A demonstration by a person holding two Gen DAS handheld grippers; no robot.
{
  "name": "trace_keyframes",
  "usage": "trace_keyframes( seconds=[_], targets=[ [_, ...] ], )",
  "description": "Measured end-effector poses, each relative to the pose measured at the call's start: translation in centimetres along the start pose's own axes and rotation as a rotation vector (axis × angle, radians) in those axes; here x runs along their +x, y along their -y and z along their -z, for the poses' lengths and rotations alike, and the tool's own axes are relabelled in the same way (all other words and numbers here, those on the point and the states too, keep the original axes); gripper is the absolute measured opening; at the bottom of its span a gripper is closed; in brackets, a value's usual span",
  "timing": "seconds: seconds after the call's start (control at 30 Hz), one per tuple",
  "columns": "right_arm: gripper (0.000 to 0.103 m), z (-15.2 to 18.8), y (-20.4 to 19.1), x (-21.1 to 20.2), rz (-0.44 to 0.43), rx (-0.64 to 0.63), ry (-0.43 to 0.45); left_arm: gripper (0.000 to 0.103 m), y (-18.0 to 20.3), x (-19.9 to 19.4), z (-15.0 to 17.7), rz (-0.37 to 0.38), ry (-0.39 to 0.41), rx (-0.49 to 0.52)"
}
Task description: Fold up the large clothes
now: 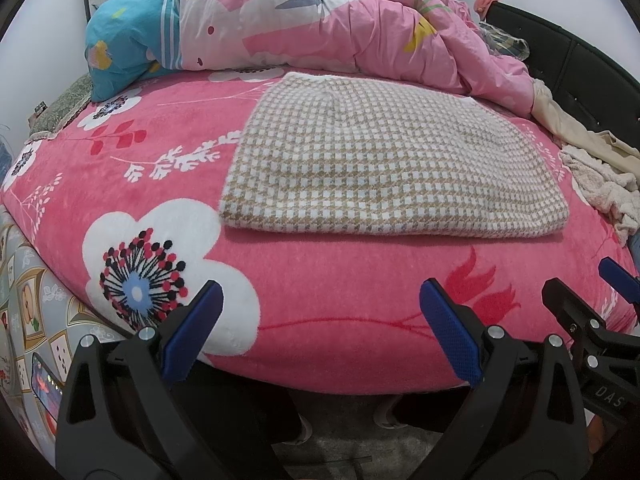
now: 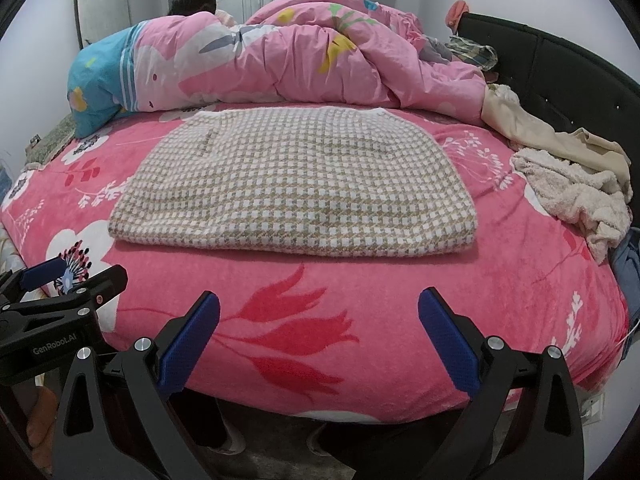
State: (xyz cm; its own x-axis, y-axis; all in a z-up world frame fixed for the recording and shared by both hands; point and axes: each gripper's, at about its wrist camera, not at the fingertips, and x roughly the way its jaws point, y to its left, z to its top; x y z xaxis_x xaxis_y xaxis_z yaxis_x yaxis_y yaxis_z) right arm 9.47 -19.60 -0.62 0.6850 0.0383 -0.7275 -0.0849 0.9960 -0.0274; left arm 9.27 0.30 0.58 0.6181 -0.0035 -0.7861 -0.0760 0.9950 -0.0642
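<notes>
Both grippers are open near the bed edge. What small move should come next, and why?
Probably turn the right gripper toward the crumpled cream garment. The checked garment already lies folded flat, and both the right and the left gripper are empty.

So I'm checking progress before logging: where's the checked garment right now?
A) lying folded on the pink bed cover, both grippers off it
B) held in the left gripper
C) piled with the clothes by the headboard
A: the checked garment lies folded flat on the pink bed cover, with the left gripper and right gripper open, short of it.
</notes>
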Motion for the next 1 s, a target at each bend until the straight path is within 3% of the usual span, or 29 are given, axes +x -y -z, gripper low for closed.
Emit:
trace_keyframes(
  seconds=[1.0],
  targets=[
    [0.097, 0.03, -0.11, 0.12, -0.002, -0.009, -0.003, 0.095, -0.16, -0.25, -0.09, -0.009, 0.004, -0.009]
  ],
)
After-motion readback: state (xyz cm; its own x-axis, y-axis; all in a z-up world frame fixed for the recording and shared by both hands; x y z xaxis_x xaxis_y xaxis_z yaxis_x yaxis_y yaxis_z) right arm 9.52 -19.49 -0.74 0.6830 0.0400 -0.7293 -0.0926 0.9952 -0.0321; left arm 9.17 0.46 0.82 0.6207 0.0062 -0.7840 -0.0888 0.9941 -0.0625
